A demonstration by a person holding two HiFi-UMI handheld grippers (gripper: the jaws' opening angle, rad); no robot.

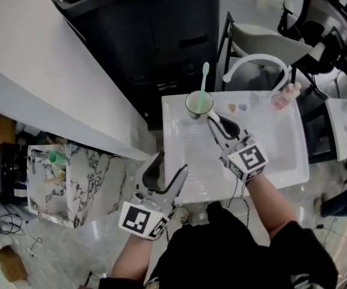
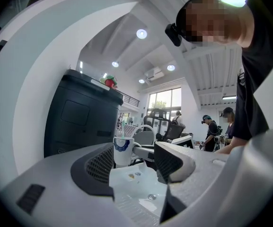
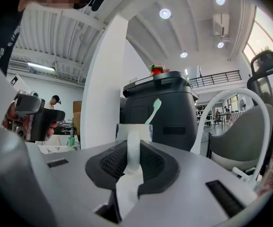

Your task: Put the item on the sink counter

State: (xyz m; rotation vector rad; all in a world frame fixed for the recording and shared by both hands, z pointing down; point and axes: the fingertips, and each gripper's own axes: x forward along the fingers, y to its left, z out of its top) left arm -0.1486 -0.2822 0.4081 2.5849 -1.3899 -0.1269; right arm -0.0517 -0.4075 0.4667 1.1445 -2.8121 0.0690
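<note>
White mug handle (image 3: 133,150) is pinched between the right gripper (image 3: 132,162) jaws, clamped on it from both sides. The mug (image 1: 198,104) itself sits mid-frame in the head view, over the upper left corner of the sink worktop (image 1: 176,110); can't tell if its base is actually touching. A mint green toothbrush (image 1: 204,77) stands in it, leaning a bit. The left gripper (image 1: 168,170) is lower left by the sink's near edge, jaws spread with nothing in them. A curved white faucet (image 1: 257,62) and a pinkish bottle (image 1: 286,95) are upper right, and a black cabinet (image 1: 155,35) is up top.
</note>
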